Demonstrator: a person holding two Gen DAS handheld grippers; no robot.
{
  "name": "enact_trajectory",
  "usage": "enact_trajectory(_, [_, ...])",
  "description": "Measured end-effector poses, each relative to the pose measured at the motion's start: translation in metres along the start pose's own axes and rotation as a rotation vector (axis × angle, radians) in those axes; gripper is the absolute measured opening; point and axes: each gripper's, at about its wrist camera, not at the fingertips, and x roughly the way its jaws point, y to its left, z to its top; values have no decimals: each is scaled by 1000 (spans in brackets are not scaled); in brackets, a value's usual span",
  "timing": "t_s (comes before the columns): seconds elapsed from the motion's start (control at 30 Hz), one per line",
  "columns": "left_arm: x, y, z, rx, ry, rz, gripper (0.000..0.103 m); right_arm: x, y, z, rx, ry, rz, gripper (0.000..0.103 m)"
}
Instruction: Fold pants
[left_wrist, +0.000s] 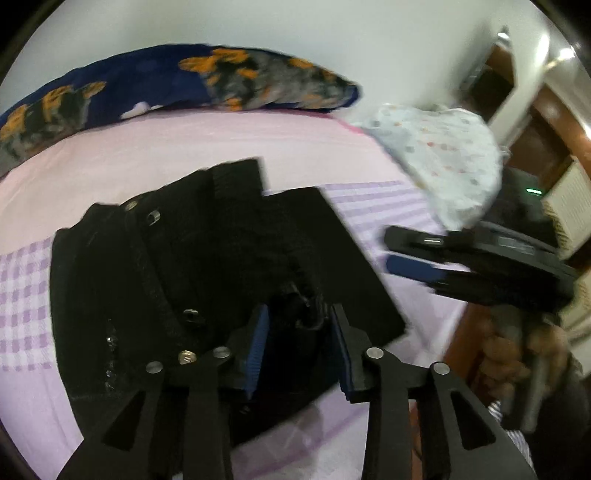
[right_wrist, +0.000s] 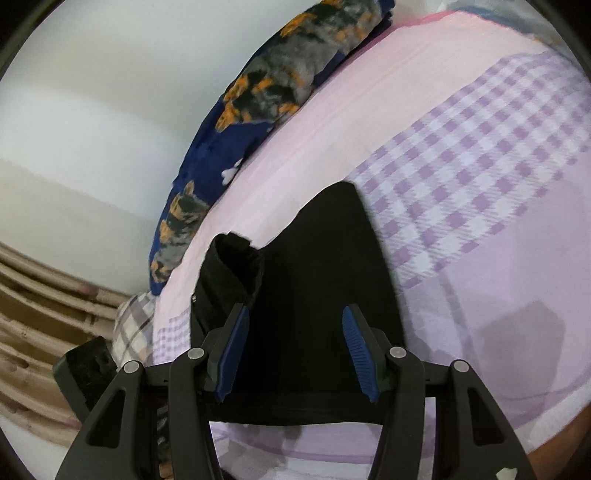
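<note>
Left wrist view is blurred toward its right side, so the right gripper (left_wrist: 413, 258) seen there is hard to make out: a black body with a blue pad is shown, held by a hand (left_wrist: 517, 354) that is smeared and partly cut off by the frame edge. Whether its jaws are parted cannot be told from this view. The black pants (left_wrist: 207, 273) are seen lying folded on the bed (left_wrist: 192, 147), near the camera, their lower edge hidden behind the left gripper (left_wrist: 299, 350). Its jaws are held open, blue ribbed pads apart, with the dark fabric between and beneath them; contact cannot be judged. Metal rivets and a stitched seam are visible on the left part of the pants, whose cloth looks thick and matte.

In the right wrist view, the jaws of the right gripper are shown open over the near edge of the pants, where a rolled or folded flap stands up at the far left. The bed is covered by a smooth pink sheet with a lilac gingham band. At the far edge a soft navy blanket (left_wrist: 177, 81) printed with orange and grey dogs is bunched against the wall. A pale dotted cloth (left_wrist: 443, 155) is seen at the far right, blurred.
</note>
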Motion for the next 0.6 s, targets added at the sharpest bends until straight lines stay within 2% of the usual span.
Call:
enact_trajectory(0.13, [-32,-3,-1,46,-74,-30,51,18,4,6,-17,66,52,51])
enact_trajectory(0.2, [-46,6,-3,35,-115,-2,55,28,4,9,-30,99,71,51])
enact_trajectory(0.3, [-56,34,-6,-35,-139,62,56,44,5,14,-46,147,86,51])
enact_trajectory(0.43, [-57,82,-18,-180,-133,158,56,66,8,21,-77,205,92,51])
enact_trajectory(0.6, [-54,125,-40,-317,-110,223,56,85,20,23,-221,243,41,51])
